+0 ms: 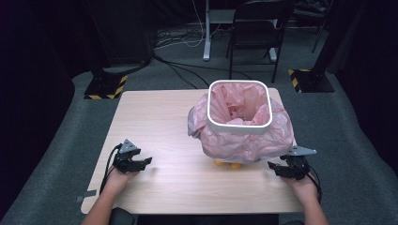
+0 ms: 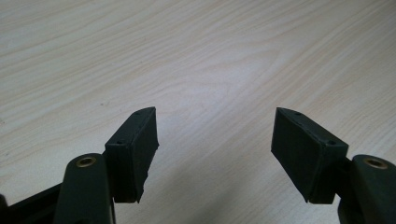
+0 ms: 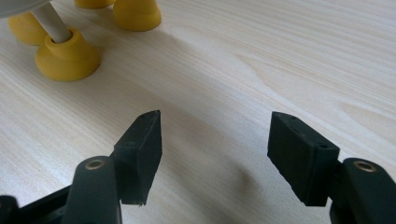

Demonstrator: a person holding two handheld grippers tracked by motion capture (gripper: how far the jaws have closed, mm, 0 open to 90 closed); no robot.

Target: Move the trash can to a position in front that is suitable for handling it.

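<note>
A small white-rimmed bin [image 1: 239, 127] lined with a pink plastic bag [image 1: 248, 143] stands on yellow feet [image 1: 227, 164] right of the middle of the wooden table [image 1: 159, 122]. The bag hangs over the rim and down the sides. My left gripper [image 1: 146, 162] rests near the front left of the table, open and empty, with bare wood between its jaws in the left gripper view [image 2: 215, 135]. My right gripper [image 1: 273, 168] sits at the front right beside the bin, open and empty [image 3: 215, 135]. The yellow feet [image 3: 65, 58] lie ahead and to the left of its jaws.
Beyond the table a dark folding chair [image 1: 258, 33] and a desk leg [image 1: 206, 33] stand on grey carpet. Two stand bases with yellow-black tape [image 1: 105, 86] [image 1: 309, 79] flank the far corners. Cables run across the floor.
</note>
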